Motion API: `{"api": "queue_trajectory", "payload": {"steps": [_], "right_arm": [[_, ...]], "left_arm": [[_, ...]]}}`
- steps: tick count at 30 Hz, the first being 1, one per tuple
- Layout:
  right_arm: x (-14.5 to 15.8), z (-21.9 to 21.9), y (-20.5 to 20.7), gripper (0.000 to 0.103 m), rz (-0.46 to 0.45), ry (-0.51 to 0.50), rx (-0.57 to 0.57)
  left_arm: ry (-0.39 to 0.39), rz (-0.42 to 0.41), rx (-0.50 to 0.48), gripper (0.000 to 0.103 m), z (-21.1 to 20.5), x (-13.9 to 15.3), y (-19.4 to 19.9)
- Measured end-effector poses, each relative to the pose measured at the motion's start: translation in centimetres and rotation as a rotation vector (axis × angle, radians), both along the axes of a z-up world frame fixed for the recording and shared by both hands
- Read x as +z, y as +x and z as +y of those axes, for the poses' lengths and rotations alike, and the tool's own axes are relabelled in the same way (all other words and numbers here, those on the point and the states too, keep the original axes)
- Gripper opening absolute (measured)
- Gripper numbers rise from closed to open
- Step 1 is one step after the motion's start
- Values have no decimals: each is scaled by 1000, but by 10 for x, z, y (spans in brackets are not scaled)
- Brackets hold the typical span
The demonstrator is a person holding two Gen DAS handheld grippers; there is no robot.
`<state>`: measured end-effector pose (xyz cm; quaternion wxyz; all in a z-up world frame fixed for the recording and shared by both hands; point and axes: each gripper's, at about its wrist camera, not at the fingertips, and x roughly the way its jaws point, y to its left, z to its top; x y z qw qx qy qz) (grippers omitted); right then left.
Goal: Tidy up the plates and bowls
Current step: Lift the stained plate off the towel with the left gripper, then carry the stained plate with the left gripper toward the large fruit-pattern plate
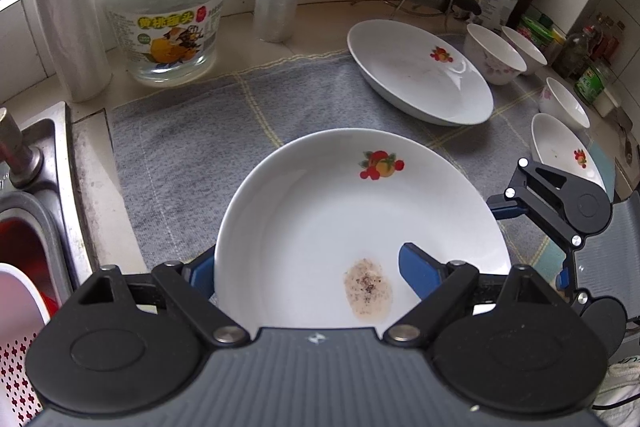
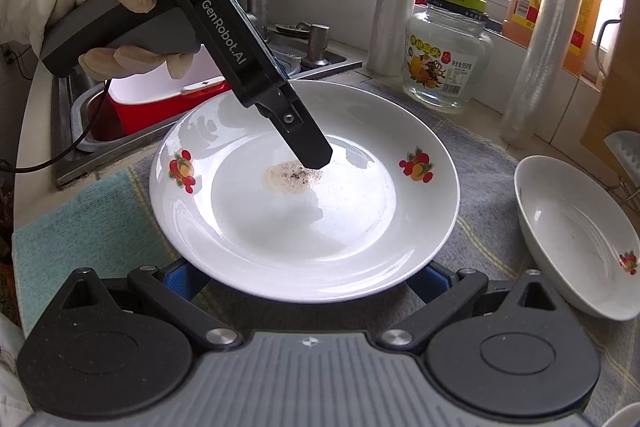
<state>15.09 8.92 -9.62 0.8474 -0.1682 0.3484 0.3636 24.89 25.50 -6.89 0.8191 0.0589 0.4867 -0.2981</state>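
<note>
While both grippers meet at the same soiled plate (image 2: 304, 187), the relation that matters is how its rim lies in each pair of jaws. The plate sits over the grey cloth (image 1: 180, 147) beside the sink (image 1: 52, 163), whether resting on it or lifted I cannot tell. The left gripper (image 1: 312, 273) reaches it from the sink side: one blue finger (image 1: 202, 273) is outside and under the rim, the other finger (image 1: 416, 271) inside the dish, so the jaws straddle the near rim, half spread; whether the pads actually press it is unclear. In the right wrist view, the right gripper (image 2: 306, 277) comes from the opposite side, its fingers mostly hidden beneath the near rim, so its grip cannot be told either. A second plate (image 1: 420, 71) lies well apart toward the bowls (image 1: 494, 55), probably the stacking target. The left gripper seems better seated for carrying it there; a tilt might spill the residue (image 2: 294, 177).
</note>
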Motion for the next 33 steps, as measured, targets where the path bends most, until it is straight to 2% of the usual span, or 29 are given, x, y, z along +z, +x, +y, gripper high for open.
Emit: {"api": "queue_trajectory", "payload": {"steps": [14,18,21,25,30,33], "right_arm": [[-5,5,4,103,24,-15,-4],[-5,6,5,103,25,-19,-5],[-4,5,4,103,31,-24,-4],[1,0,2,103,38,-56,-31],[14,-12,-8,103,40,-94,-85],[22,-19,-13,103,34,-117,-130]], "left_arm": [[-8,3,17,90,7,-11,10],[-8,-18,26,90,9,-14,8],[1,-67,35,90,9,-10,2],[29,-175,58,93,11,3,-16],[-14,-314,146,100,13,25,-46],[-24,-357,171,101,8,33,-62]]}}
